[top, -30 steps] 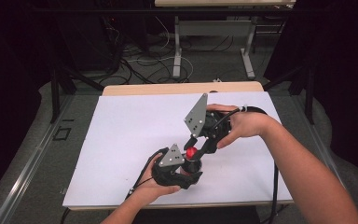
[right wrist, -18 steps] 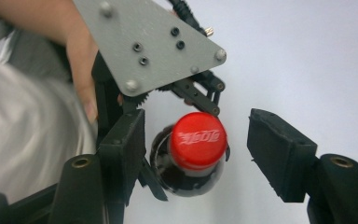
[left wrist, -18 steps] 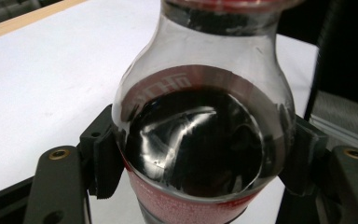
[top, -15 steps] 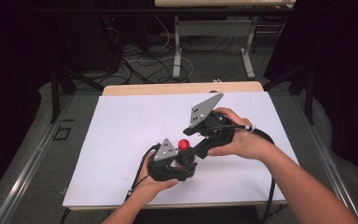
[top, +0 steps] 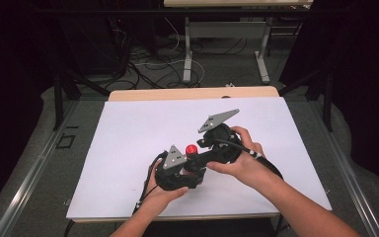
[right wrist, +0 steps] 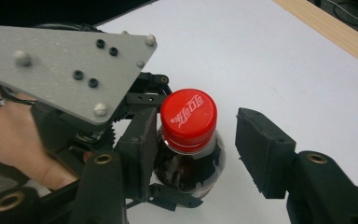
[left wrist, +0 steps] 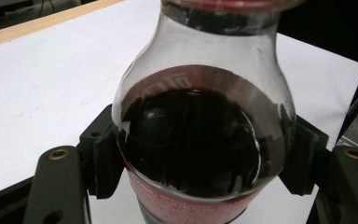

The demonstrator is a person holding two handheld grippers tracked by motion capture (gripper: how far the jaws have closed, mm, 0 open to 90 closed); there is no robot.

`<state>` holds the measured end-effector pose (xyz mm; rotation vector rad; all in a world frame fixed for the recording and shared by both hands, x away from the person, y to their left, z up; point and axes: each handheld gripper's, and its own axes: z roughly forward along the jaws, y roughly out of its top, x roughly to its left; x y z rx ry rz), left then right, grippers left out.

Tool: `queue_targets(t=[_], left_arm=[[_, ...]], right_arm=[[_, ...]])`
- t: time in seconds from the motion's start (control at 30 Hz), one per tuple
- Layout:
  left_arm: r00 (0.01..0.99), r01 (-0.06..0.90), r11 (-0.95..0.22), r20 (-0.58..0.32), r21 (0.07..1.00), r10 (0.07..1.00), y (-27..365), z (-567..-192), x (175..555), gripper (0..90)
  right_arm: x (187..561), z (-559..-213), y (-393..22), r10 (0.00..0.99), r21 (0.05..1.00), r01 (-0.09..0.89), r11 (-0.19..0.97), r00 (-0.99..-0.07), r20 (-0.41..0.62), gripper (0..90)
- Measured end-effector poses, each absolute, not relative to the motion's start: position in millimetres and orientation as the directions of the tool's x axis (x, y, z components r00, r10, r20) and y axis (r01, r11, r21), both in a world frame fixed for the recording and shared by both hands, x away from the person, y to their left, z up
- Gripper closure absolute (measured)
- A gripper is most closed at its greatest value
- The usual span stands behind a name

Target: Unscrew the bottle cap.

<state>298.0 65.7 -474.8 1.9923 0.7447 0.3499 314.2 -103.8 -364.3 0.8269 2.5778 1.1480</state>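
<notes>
A small cola bottle (left wrist: 200,140) with dark drink and a red cap (right wrist: 189,114) stands upright over the white sheet. My left gripper (left wrist: 200,163) is shut on its round body, one pad (left wrist: 105,163) pressing on each side. My right gripper (right wrist: 198,128) reaches in around the cap (top: 191,149) from the right. Its jaws have just been closing, with the cap between them. One pad (right wrist: 144,135) lies against the cap and the other pad (right wrist: 261,149) stands a clear gap away. In the high view both grippers meet near the table's front middle: left gripper (top: 190,168), right gripper (top: 197,148).
A white sheet (top: 128,143) covers the wooden table (top: 143,94). The left gripper's grey plate (right wrist: 70,65) sits close beside the cap. Cables (top: 150,54) and table legs stand on the floor beyond the far edge.
My right hand has rolled and slid a little toward the left hand, so its grey plate now lies flatter. The left hand and the bottle have stayed put.
</notes>
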Motion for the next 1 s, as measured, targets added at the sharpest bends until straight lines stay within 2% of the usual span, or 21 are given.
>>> queue_targets(t=[0.13, 0.2, 0.43, 0.57, 0.6, 0.67, 0.7, 0.8, 0.83, 0.9, 0.93, 0.97, 1.0], left_arm=[[0.768, 0.366, -0.364, -0.057, 0.856, 0.638, 64, -475, 297, 30.0], [0.765, 0.36, -0.364, -0.048, 0.859, 0.643, 63, -475, 297, 30.0], [0.787, 0.345, -0.399, -0.031, 0.849, 0.616, 64, -475, 296, 30.0], [0.802, 0.332, -0.399, -0.034, 0.855, 0.596, 62, -475, 294, 30.1], [0.808, 0.327, -0.401, -0.033, 0.856, 0.588, 62, -474, 294, 30.1], [0.815, 0.325, -0.404, -0.037, 0.855, 0.578, 62, -474, 293, 30.1], [0.818, 0.327, -0.394, -0.048, 0.859, 0.573, 61, -473, 293, 30.1], [0.828, 0.318, -0.41, -0.039, 0.855, 0.56, 61, -472, 293, 30.1], [0.828, 0.312, -0.406, -0.036, 0.859, 0.56, 60, -473, 292, 30.1], [0.84, 0.299, -0.419, -0.028, 0.858, 0.542, 60, -472, 291, 30.1], [0.845, 0.295, -0.423, -0.028, 0.857, 0.534, 60, -472, 291, 30.1], [0.851, 0.291, -0.428, -0.027, 0.855, 0.524, 59, -472, 291, 30.1], [0.855, 0.283, -0.429, -0.023, 0.858, 0.518, 59, -472, 290, 30.1]], right_arm=[[314, -366, -101, 0.577, 0.739, 0.414, 0.531, -0.816, 0.042, 53.0], [310, -367, -98, 0.581, 0.736, 0.407, 0.541, -0.814, 0.023, 58.7], [311, -367, -98, 0.543, 0.73, 0.367, 0.576, -0.84, -0.006, 59.4], [322, -362, -105, 0.415, 0.696, 0.318, 0.644, -0.909, 0.031, 60.5], [322, -362, -105, 0.415, 0.696, 0.318, 0.644, -0.909, 0.031, 60.5], [333, -360, -109, 0.29, 0.692, 0.234, 0.683, -0.956, 0.038, 60.5], [336, -359, -111, 0.276, 0.684, 0.237, 0.689, -0.96, 0.055, 60.6], [343, -357, -111, 0.176, 0.674, 0.156, 0.722, -0.984, 0.039, 60.5], [343, -357, -111, 0.176, 0.674, 0.156, 0.722, -0.984, 0.039, 60.5], [345, -355, -111, 0.09, 0.656, 0.085, 0.75, -0.996, 0.026, 60.5], [349, -353, -111, 0.002, 0.644, 0.002, 0.765, -1.0, 0.001, 60.6], [349, -351, -111, -0.024, 0.632, -0.012, 0.775, -1.0, 0.01, 60.9], [351, -350, -111, -0.083, 0.626, -0.066, 0.777, -0.997, -0.002, 60.9]])
